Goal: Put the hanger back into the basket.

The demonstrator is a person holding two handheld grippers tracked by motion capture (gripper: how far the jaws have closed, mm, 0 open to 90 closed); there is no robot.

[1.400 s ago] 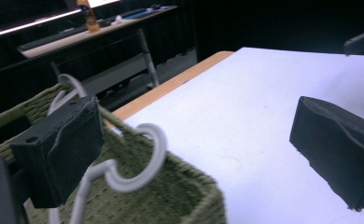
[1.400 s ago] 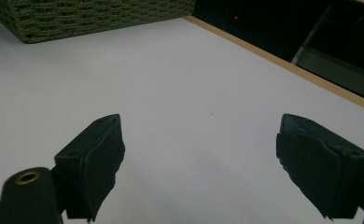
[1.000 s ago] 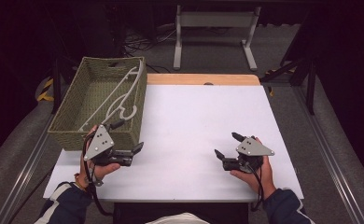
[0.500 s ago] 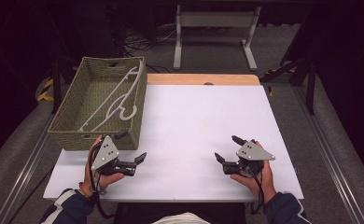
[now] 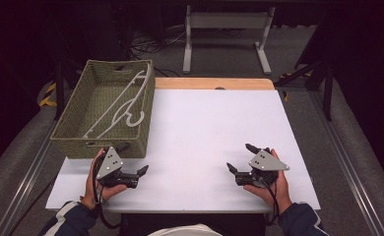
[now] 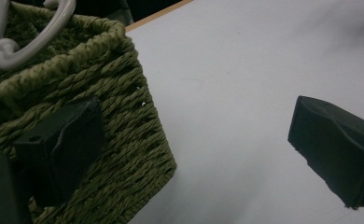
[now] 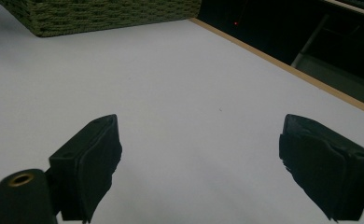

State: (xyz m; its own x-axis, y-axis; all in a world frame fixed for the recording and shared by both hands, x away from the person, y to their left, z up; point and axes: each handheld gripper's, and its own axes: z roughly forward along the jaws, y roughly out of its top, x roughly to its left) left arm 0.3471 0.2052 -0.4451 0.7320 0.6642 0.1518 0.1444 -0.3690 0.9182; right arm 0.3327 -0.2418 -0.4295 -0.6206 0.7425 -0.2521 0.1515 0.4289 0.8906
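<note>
Beside the woven basket (image 5: 106, 112) on the worktop (image 5: 205, 128), both my left hand-held gripper (image 5: 136, 173) and right hand-held gripper (image 5: 243, 158) sit spread and empty; the white hanger (image 5: 118, 105) lies inside the basket; next, I judge, I must reach in and pinch it.

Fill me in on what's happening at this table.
A person sits at a white table, holding a two-jaw gripper in each hand. The left gripper rests near the front corner of a green woven basket, jaws open and empty. The right gripper sits on the bare tabletop, also open and empty. White hangers lie inside the basket.
</note>
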